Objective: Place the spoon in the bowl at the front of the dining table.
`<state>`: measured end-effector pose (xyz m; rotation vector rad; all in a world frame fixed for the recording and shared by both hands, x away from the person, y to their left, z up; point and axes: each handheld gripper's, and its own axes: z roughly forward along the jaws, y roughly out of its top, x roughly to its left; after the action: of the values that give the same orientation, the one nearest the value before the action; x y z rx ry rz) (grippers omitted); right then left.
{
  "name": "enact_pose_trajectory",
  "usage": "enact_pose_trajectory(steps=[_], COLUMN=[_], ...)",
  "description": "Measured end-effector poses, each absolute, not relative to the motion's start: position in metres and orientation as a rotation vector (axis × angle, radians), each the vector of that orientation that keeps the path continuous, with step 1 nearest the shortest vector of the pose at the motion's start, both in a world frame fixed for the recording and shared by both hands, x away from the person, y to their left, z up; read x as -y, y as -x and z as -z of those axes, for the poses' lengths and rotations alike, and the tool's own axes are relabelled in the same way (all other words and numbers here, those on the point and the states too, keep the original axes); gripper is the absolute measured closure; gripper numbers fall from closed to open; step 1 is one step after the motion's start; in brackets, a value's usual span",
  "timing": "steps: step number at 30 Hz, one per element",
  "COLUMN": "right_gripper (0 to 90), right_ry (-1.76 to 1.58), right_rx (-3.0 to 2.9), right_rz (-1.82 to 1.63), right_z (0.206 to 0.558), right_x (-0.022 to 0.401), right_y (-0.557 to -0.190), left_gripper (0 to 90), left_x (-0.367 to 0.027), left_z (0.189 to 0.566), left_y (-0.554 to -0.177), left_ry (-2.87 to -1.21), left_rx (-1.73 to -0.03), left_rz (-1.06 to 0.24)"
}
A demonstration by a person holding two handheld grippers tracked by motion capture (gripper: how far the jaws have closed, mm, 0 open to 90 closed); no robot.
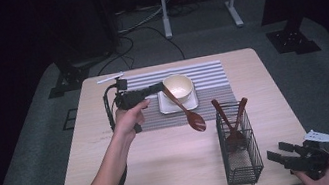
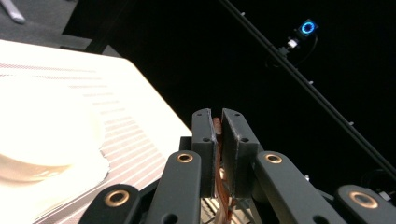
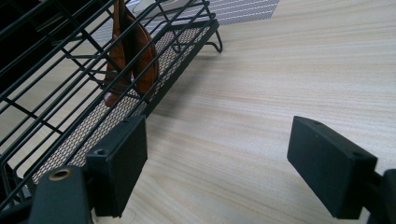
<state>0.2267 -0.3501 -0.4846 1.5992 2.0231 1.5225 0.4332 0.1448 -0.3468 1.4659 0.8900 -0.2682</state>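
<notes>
Left tool is over the striped mat at the desk's far half, held level in the left hand. Its jaws are clamped on the handle end of a dark red spoon. The spoon hangs slanting down toward the near right, its bowl low over the mat's near edge, just clear of the white square plate. A cream bowl sits on that plate, right beside the tool tips.

The left gripper view gives the grip close up: the two jaws are pressed nearly together with a thin reddish strip of the spoon handle between the pads. The bowl is an overexposed pale shape at left; the mat's stripes run past it.

Right tool rests low at the near right corner of the desk, in the right hand, jaws spread wide with nothing between them. The right gripper view confirms this: bare wood grain lies between the two pads.

A black wire basket stands near the right tool, toward the near edge. The high view shows the handles of the utensils sticking up out of it. The right gripper view shows what is hidden from above: their brown bowl ends down inside the wires above the mesh floor.
</notes>
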Motion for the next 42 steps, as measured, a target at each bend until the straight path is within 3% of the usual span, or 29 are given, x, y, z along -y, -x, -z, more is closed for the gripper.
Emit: enact_pose_trajectory(steps=[42], right_gripper=[18.9], right_ry=[-1.613], right_rx=[-2.020], right_rz=[-1.530], right_z=[0.487], right_x=[0.353], right_y=[-0.228], left_gripper=[84.2], left_x=[-0.150], left_z=[0.348], left_y=[-0.481], left_ry=[-1.483], left_rx=[-1.003], left_rz=[0.173])
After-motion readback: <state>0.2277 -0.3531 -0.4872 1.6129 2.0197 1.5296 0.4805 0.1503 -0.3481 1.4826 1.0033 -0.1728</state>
